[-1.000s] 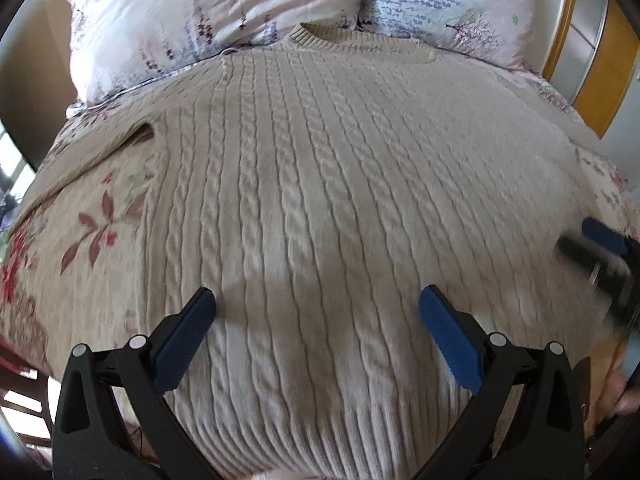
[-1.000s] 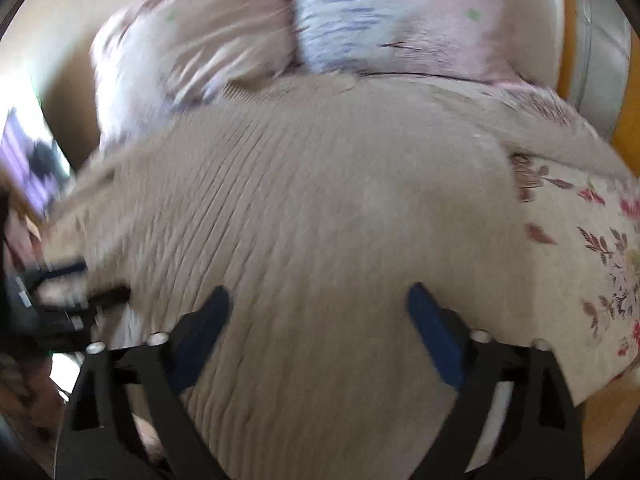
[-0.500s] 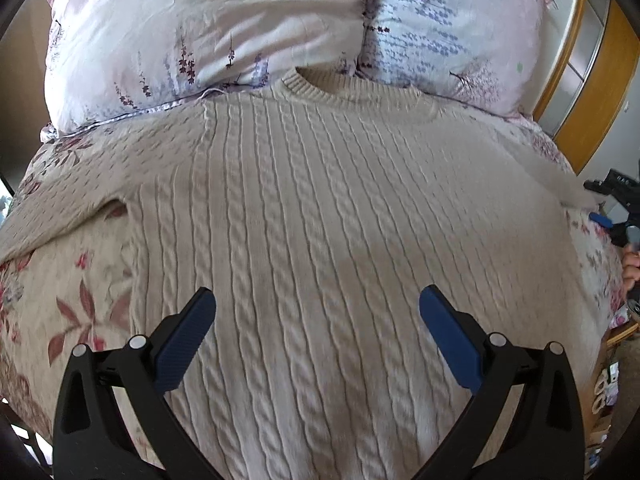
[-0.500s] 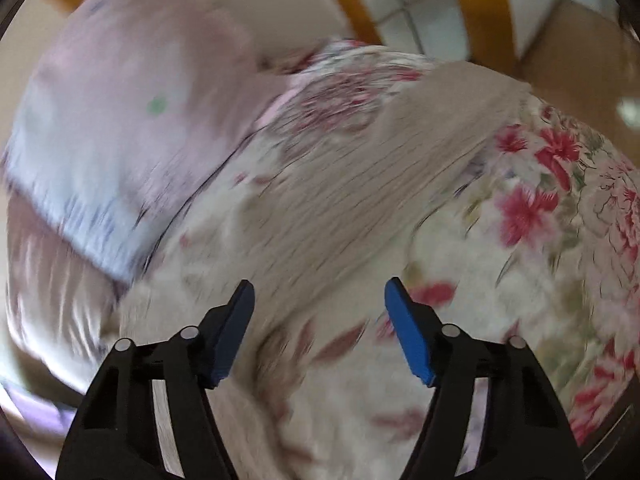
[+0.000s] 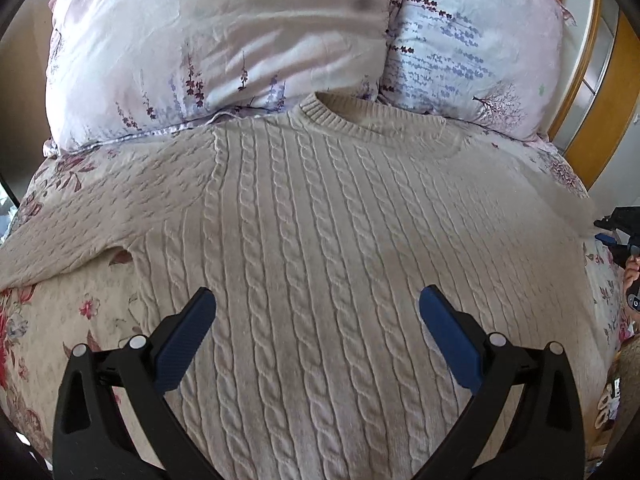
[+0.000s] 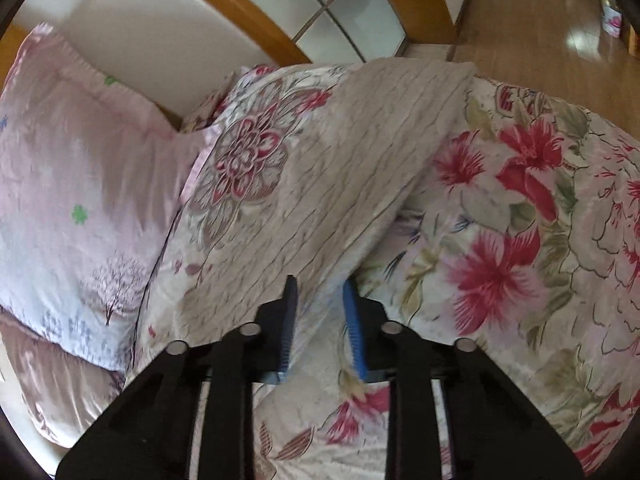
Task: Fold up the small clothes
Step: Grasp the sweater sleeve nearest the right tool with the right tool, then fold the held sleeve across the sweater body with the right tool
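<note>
A beige cable-knit sweater lies flat, front up, on a floral bedspread, its collar toward the pillows. My left gripper hovers open and empty over its lower body. My right gripper has its jaws narrowed around the lower edge of the sweater's right sleeve, which stretches away across the bedspread. The right gripper also shows at the right edge of the left wrist view.
Two floral pillows lean against the headboard behind the collar. An orange wooden bed frame and wood floor lie beyond the bed's right side. The left sleeve spreads out to the left.
My right gripper swung from over the sweater's body to the right sleeve and narrowed its jaws on the sleeve edge. My left gripper rose and shifted a little toward the collar, staying open.
</note>
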A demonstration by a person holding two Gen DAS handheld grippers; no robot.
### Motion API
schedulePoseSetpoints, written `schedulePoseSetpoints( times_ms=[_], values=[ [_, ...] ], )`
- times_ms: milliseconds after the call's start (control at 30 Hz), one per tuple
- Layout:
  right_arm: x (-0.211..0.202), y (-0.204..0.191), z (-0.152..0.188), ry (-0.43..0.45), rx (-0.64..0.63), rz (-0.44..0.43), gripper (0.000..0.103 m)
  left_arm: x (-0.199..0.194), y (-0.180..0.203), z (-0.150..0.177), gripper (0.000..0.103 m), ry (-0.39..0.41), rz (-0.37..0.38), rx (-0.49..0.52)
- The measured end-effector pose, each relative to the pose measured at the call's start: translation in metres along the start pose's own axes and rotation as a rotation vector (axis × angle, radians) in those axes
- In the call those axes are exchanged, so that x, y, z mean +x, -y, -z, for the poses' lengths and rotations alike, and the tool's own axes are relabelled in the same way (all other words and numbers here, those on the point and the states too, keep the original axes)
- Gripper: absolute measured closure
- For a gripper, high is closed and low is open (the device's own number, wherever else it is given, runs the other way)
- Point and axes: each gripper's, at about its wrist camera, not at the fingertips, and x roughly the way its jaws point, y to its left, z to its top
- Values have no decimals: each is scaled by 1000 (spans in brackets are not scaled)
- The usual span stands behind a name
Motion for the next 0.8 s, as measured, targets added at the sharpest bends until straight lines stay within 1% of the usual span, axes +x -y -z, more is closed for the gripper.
schedulePoseSetpoints(
  times_ms=[67, 167, 267, 333, 400, 500, 600, 633, 700, 767, 800],
  values=[
    [1, 1, 0, 7, 2, 2, 84, 1, -1, -1, 2, 1, -2, 9],
    [1, -1, 0, 22, -11, 18, 90, 5, -4, -4, 2, -18, 21, 0],
    [-3, -15, 3, 70, -86, 43, 91, 7, -6, -6, 2, -27, 24, -4],
    [-8, -28, 5, 102, -137, 51, 91, 6, -9, -6, 2, -11, 22, -9],
    [-16, -43, 8, 138, -199, 41, 92, 6, -11, -6, 2, -8, 26, -21],
    [-28, -68, 16, 168, -286, 1, 92, 5, -20, -7, 2, 13, 75, -67],
    [-37, -99, 33, 164, -386, -77, 93, 5, -26, -8, 2, 28, 103, -113],
    [-40, -113, 43, 151, -430, -128, 96, 6, -28, -8, 2, 27, 108, -124],
    [-43, -138, 64, 124, -504, -195, 97, 6, -31, -9, 2, 29, 120, -151],
    [-42, -163, 90, 98, -598, -235, 97, 4, -32, -9, 2, 45, 128, -165],
    [-39, -176, 105, 76, -651, -232, 97, 2, -32, -9, 2, 55, 124, -164]
  ],
)
